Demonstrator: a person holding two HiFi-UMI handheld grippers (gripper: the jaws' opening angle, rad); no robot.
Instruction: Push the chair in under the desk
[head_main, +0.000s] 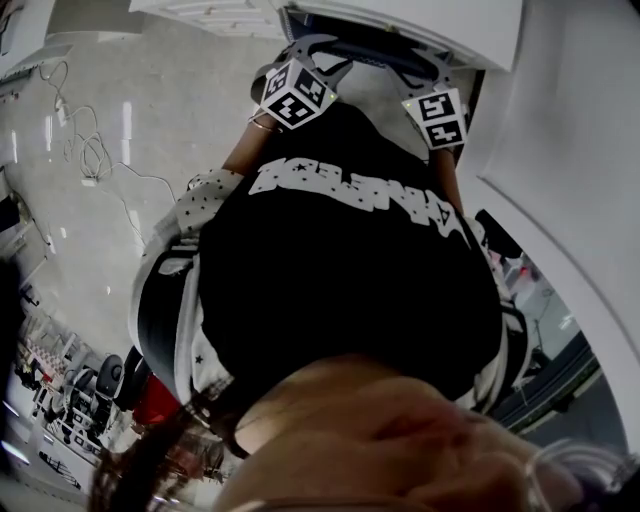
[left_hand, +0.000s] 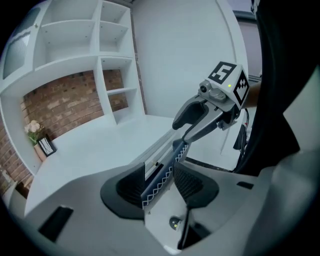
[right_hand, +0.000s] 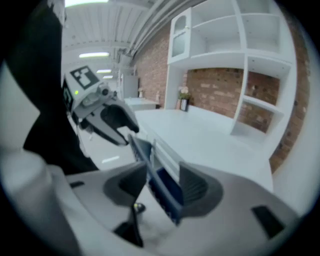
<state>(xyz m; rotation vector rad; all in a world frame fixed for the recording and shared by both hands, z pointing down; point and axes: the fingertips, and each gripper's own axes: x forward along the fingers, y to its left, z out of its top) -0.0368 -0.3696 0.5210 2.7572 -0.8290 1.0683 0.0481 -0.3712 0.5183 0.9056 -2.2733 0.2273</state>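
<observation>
Both wide open: our left gripper (left_hand: 156, 186) and right gripper (right_hand: 161, 189) straddle the chair back (left_hand: 181, 150) without squeezing it. It looks pushed in, so only backing off remains.

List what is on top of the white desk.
Flowers and a small frame stand at the far end of the desk. The left tongs and chair back hide its near edge.

Overhead camera, two at the desk (left_hand: 100, 145) edge.
Head view looked steeply down past a shirt (head_main: 340, 290); left gripper (left_hand: 156, 173) and right gripper (right_hand: 162, 176) views faced close along their jaws across the desk, sharing the chair back (left_hand: 171, 165).
</observation>
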